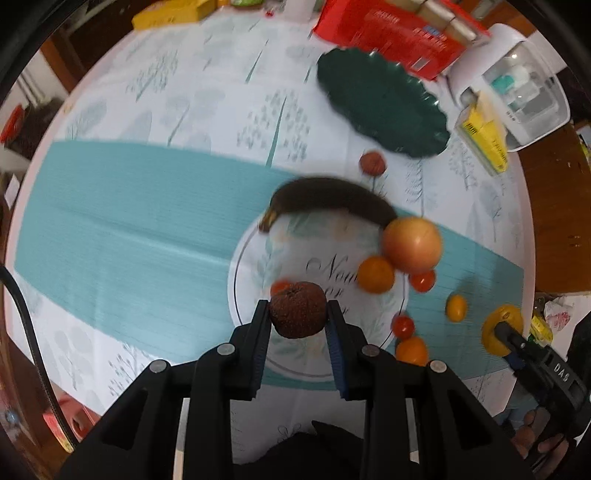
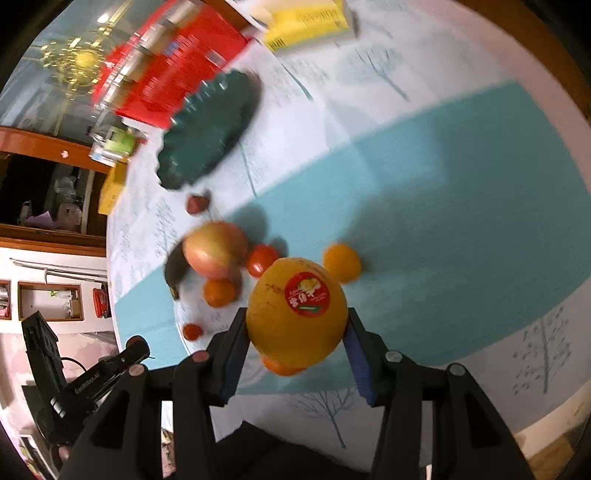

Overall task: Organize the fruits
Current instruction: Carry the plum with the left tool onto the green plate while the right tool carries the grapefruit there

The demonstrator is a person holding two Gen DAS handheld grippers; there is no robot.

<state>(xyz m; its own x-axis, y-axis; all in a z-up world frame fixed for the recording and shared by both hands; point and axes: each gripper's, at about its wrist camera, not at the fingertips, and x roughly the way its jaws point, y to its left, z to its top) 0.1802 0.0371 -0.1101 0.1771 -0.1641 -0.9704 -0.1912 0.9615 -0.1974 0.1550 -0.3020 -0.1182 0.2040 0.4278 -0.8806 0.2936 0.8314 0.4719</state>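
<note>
Fruits are sitting in both claws at once. In the left wrist view the left gripper (image 1: 297,306) is clenching a dark brown, rough-skinned round fruit (image 1: 297,309) between its tips, low in the centre of the frame. In the right wrist view the right gripper (image 2: 295,325) is grasping a large yellow citrus with a red sticker (image 2: 297,317), also low and central; both pads are pressing its sides.

Outward from the left claw, loose fruit is lying around a printed white circle on the tablecloth (image 1: 122,236): a small red tomato (image 1: 402,326) and an orange mandarin (image 1: 376,274) to the right, a big pink-orange round fruit (image 1: 412,244) above them, and a blackened banana (image 1: 332,199) stretching its long axis left to right across mid-frame.

Beyond these, the dark green scalloped plate (image 1: 380,107) is waiting in the upper right of the left view and the upper left of the right view (image 2: 207,133), so it lies ahead of both claws, past the loose pile. Neither hand looks clearly nearer. Nothing is showing on it, though the frames are blurred. A red carton (image 1: 388,33) is standing just behind the plate.
</note>
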